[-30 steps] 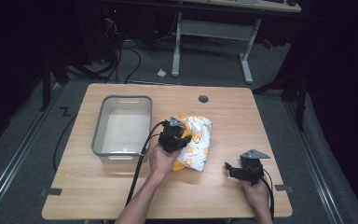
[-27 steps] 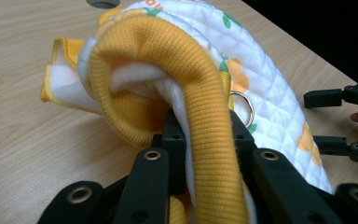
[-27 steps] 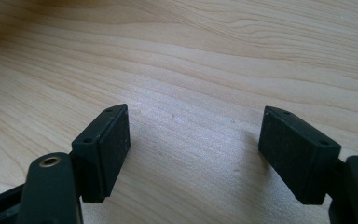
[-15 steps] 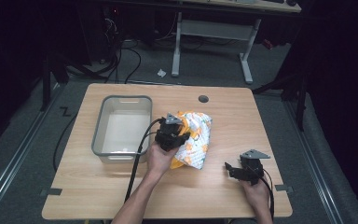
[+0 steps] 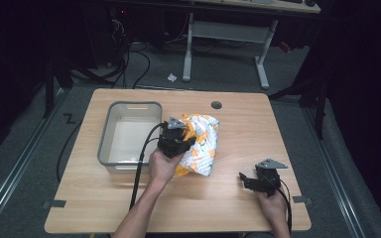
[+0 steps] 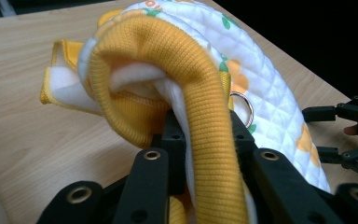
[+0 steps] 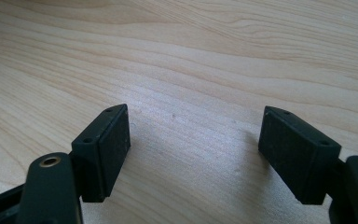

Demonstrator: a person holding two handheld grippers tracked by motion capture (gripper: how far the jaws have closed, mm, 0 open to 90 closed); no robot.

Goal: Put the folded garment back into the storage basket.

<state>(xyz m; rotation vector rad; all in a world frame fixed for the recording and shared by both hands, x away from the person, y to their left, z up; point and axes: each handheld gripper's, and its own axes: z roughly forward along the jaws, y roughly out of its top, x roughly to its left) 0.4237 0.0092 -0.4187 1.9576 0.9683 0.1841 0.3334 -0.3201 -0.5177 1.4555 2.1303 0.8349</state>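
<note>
Garment (image 6: 205, 84) cuff pinched in left hand-held gripper (image 6: 204, 140); right hand-held gripper (image 7: 193, 154) spread, apart.

A pale wood grain is shown by the table (image 5: 228, 208). Beside its grey-rimmed, translucent bin (image 5: 110, 130) with a whitish floor, a quilted white garment (image 6: 261, 88) is seen, printed with orange shapes and small green leaves and edged in ribbed orange-yellow knit, with a silver ring on it. Black is worn by the left gripper (image 6: 200, 140) and the right gripper (image 7: 196, 154), each topped with a grey plate.
</note>
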